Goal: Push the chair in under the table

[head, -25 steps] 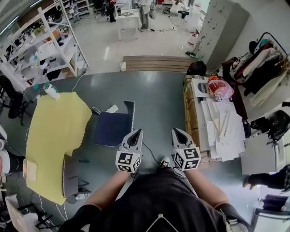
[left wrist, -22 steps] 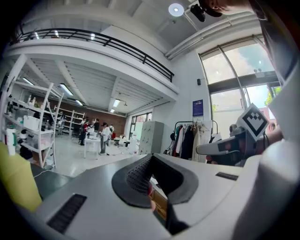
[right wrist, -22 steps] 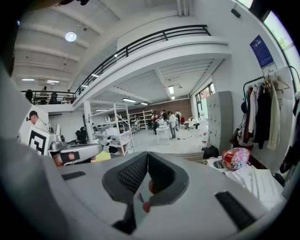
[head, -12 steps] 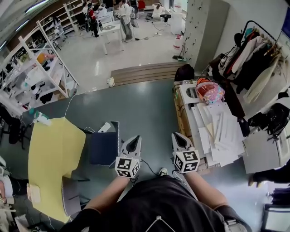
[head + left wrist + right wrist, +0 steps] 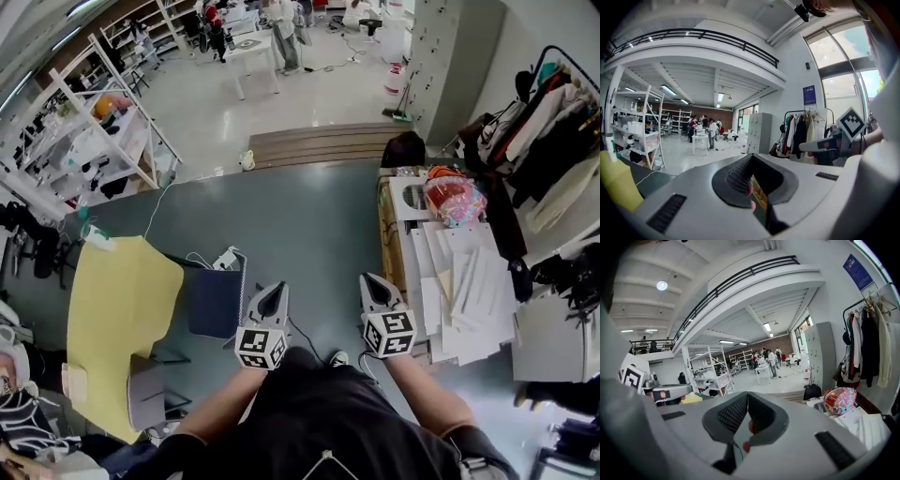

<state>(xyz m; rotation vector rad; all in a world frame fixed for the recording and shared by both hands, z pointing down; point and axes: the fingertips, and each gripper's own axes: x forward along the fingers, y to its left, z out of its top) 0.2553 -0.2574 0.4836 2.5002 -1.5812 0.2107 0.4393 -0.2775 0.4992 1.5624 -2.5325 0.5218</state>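
The person has stepped closer over the last second. The chair (image 5: 216, 302) used to lie ahead of the grippers in the head view. Now it sits level with the left gripper (image 5: 277, 291), whose tips are just beside the chair's backrest. The chair itself keeps its place against the table (image 5: 117, 309). Its seat stands just off the long edge facing the person, wholly clear of the top and not yet tucked under. Judging from this, the approach is nearly done and the push has not begun.

Both tools are clenched and empty. Each gripper view shows the ribbed dark pads meeting with nothing between them. The right gripper (image 5: 370, 281) hovers well apart from the chair, over bare floor (image 5: 309, 216).

The chair has a flat, squarish seat in dark blue fabric. Its thin backrest is seen nearly edge-on, on the side towards the person. The table top is a matte yellow slab with rounded corners and a stepped cut-out near its bottom end. The floor is smooth grey-green with a dull sheen, so I judge the chair should slide when pushed at the backrest.
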